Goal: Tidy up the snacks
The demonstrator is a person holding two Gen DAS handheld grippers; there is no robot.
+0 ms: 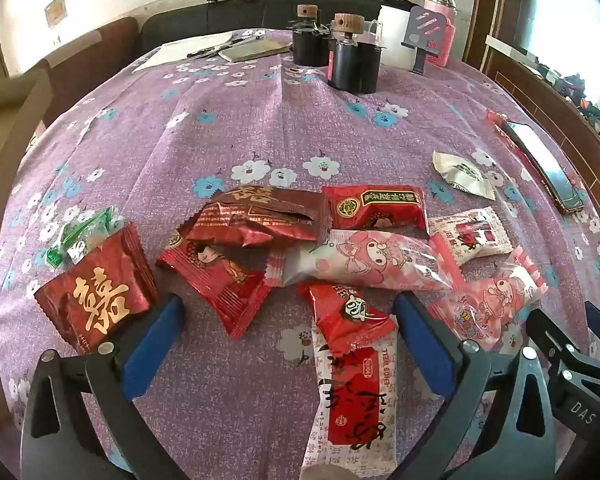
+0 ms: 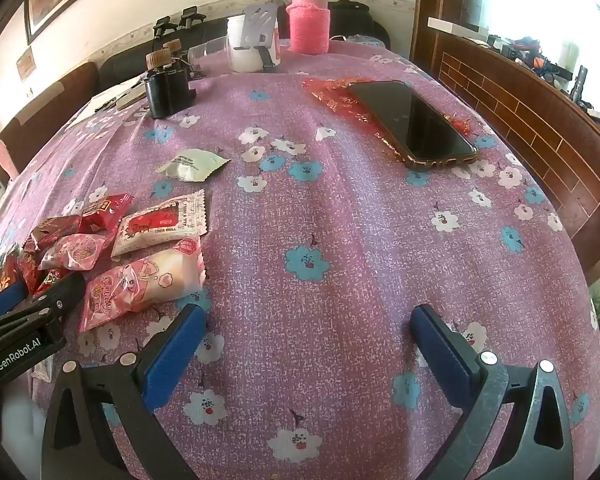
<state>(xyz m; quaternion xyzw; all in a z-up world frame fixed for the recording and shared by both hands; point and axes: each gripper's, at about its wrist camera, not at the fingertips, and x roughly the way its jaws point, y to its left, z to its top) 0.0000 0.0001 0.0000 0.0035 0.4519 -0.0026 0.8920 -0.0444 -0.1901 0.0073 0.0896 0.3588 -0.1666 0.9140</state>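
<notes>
Several snack packets lie in a loose heap on the purple flowered tablecloth (image 1: 300, 128). My left gripper (image 1: 288, 312) is open, low over the cloth, its blue fingers on either side of a red-and-white packet (image 1: 352, 364) and a red packet (image 1: 220, 280). A red packet with a gold character (image 1: 96, 304) lies left, two pink cartoon packets (image 1: 372, 264) (image 1: 488, 304) right. My right gripper (image 2: 306, 320) is open and empty over bare cloth, right of the heap; the nearest pink packet (image 2: 140, 284) lies by its left finger. A pale packet (image 2: 192, 164) lies apart.
A black phone (image 2: 412, 120) lies on a red pouch (image 2: 332, 92) at the right. Dark bottles with cork tops (image 1: 344, 56), a white cup (image 1: 396, 36), a pink flask (image 2: 308, 20), papers and scissors (image 1: 220, 48) stand at the far edge. A wooden rail (image 2: 520, 128) runs along the right.
</notes>
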